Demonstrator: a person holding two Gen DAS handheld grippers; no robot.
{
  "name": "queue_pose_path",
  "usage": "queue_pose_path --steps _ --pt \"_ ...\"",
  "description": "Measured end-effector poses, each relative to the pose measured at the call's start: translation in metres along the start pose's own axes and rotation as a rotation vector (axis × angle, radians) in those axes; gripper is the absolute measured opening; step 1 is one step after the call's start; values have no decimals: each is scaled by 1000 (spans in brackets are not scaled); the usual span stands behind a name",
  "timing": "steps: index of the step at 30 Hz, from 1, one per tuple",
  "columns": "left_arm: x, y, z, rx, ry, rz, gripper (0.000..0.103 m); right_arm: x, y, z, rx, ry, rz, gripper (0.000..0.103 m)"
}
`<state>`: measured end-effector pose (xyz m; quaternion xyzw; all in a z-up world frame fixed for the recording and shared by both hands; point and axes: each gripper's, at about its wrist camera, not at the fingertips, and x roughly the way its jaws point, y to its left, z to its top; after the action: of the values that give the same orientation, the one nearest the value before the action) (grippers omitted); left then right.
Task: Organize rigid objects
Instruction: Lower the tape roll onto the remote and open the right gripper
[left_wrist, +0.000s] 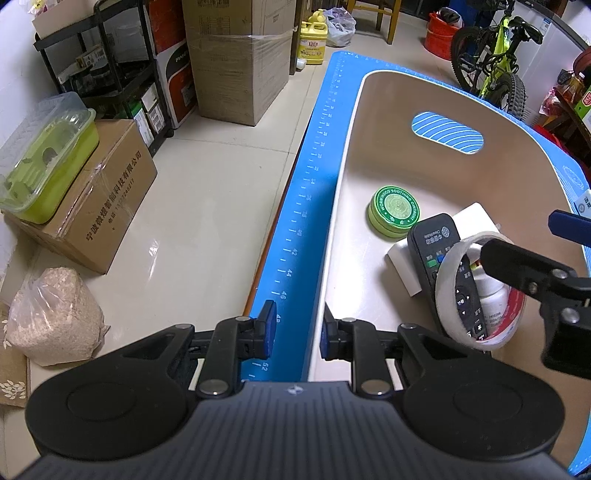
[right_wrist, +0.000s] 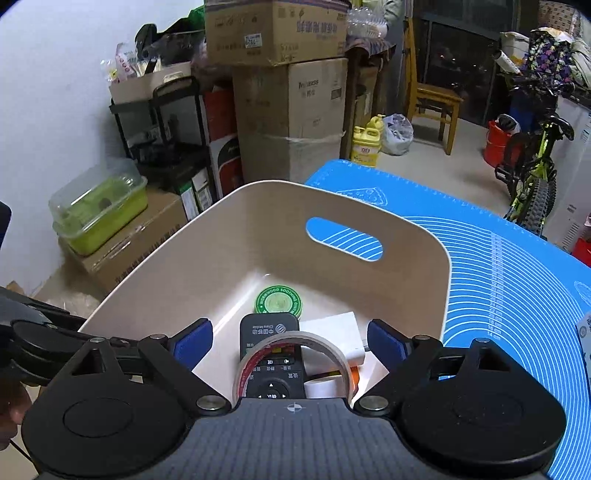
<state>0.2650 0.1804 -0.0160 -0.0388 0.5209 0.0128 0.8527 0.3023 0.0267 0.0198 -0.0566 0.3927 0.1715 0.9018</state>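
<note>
A beige bin (left_wrist: 343, 192) (right_wrist: 177, 258) stands on a blue mat (left_wrist: 295, 221) (right_wrist: 517, 295). Inside lie a green round tin (left_wrist: 393, 214) (right_wrist: 279, 302), a black remote (left_wrist: 434, 236) (right_wrist: 269, 332), a white box (left_wrist: 474, 218) (right_wrist: 332, 332), a white bottle (left_wrist: 493, 299) and a tape roll (left_wrist: 448, 295) (right_wrist: 295, 338) standing on edge. My left gripper (left_wrist: 297, 332) is open and empty, astride the bin's near left rim. My right gripper (right_wrist: 290, 339) (left_wrist: 528, 236) is open over the bin, its fingers on either side of the tape roll and apart from it.
Left of the table are cardboard boxes (left_wrist: 236, 62) (right_wrist: 288, 122), a green plastic container (left_wrist: 48, 162) (right_wrist: 99, 214), a black shelf (left_wrist: 110, 74) and a bag of grain (left_wrist: 51, 317). A bicycle (left_wrist: 495, 62) (right_wrist: 535, 162), yellow jug (left_wrist: 313, 40) and chair (right_wrist: 436, 99) stand beyond.
</note>
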Motion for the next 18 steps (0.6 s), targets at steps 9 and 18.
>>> queue_pose_path --steps 9,18 --pt "-14 -5 -1 18 -50 19 33 -15 -9 -7 62 -26 -2 92" --pt "-32 -12 -4 37 -94 52 45 -32 -7 -13 88 -42 3 93"
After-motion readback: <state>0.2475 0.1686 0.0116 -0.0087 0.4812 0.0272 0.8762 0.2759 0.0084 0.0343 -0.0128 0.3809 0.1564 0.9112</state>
